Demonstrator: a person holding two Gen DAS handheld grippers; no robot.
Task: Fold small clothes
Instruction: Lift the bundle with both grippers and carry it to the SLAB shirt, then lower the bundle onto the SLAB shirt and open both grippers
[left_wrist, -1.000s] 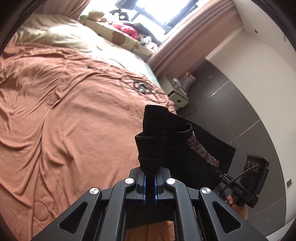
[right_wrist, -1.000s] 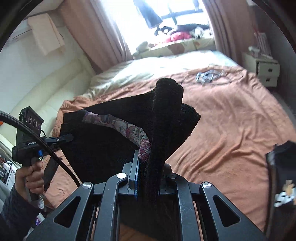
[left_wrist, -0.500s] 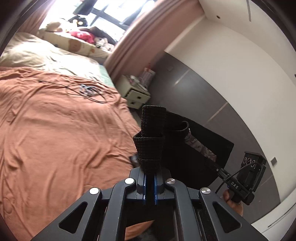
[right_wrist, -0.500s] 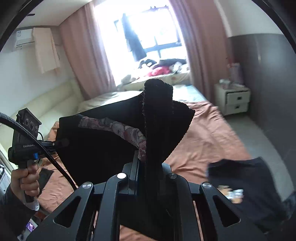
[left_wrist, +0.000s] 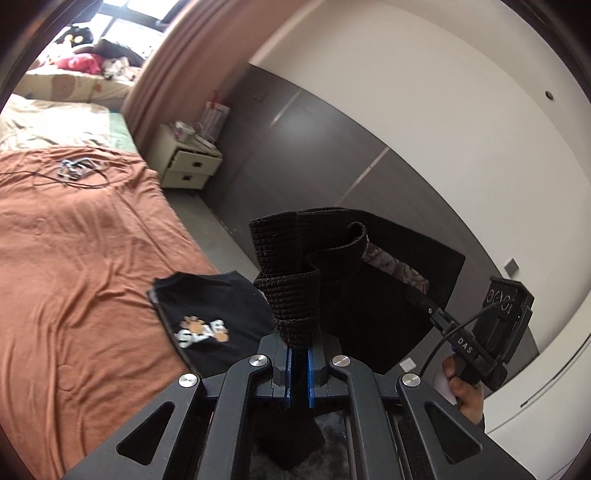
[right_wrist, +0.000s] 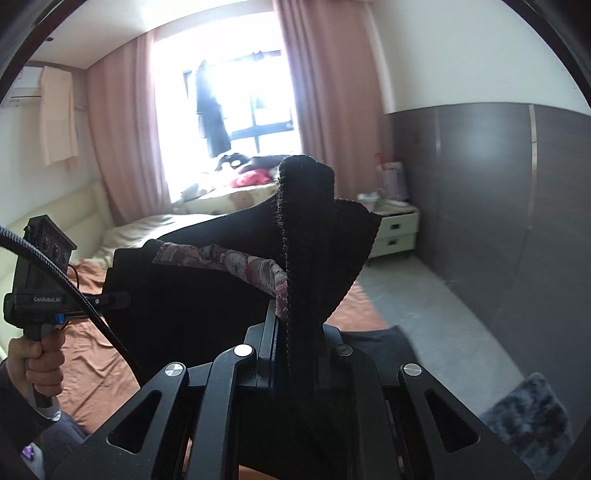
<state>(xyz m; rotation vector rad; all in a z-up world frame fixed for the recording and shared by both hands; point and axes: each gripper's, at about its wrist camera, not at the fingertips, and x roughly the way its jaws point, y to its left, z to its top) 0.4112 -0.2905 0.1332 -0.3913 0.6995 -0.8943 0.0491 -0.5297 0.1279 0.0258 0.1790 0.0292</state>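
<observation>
Gripping a black knit garment (left_wrist: 295, 295) in both grippers, clear of the orange bedspread (left_wrist: 74, 240): left gripper (left_wrist: 298, 350) clenching a bunched ribbed edge, right gripper (right_wrist: 295, 332) pinching another edge beside the patterned inner lining (right_wrist: 236, 260). Hanging slack between the two, with the far side of the room behind. Lying on the near right edge of the bed, a black printed shirt (left_wrist: 210, 317), just beside the lifted cloth. Risking, by my judgement, a crooked fold: thick knit bunching in the jaws and slipping unevenly. Also risking dragging the hanging hem over the printed shirt and disturbing it when lowering.
</observation>
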